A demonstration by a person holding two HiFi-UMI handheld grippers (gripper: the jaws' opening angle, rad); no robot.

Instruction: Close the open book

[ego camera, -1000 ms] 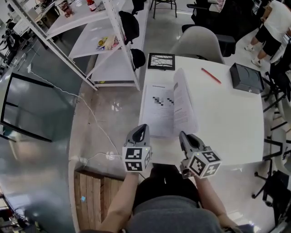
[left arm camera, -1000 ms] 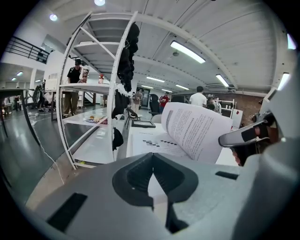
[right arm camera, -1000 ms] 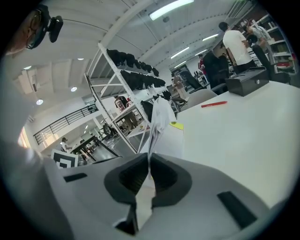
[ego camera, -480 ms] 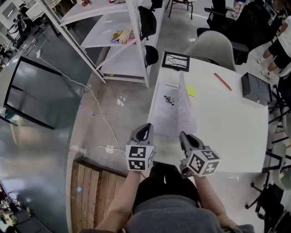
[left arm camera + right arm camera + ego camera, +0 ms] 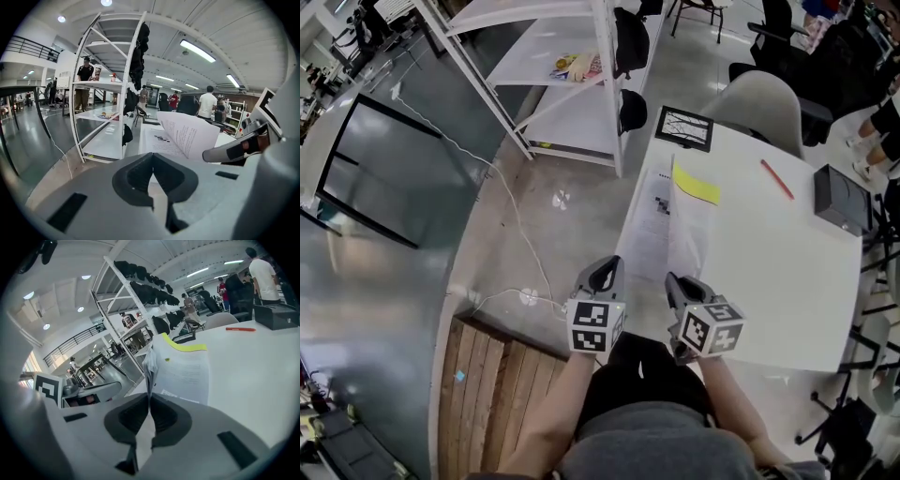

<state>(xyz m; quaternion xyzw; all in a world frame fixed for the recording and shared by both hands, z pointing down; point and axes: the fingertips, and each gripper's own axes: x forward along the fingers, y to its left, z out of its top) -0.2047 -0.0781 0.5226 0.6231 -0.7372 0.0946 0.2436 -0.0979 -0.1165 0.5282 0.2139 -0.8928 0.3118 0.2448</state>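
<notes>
Nothing is coming through as readable here. Fine lines of print are running down the book's (image 5: 185, 373) raised page, just beyond the right gripper's (image 5: 149, 398) fingers (image 5: 133, 416), but they are showing too small to make out. More print is lying on the flat page (image 5: 164, 146) ahead of the left gripper's (image 5: 152, 158) fingers (image 5: 136, 176), equally illegible. Both cubes are carrying black-and-white square markers (image 5: 595, 326), which are patterns only, not letters.

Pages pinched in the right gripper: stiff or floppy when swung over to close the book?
Probably floppy: the pages are a thin paper sheaf, curving above the right gripper, pinched at one edge only. Likely light; the rest of the book lies flat. Loose sheets may fan or slip.
</notes>
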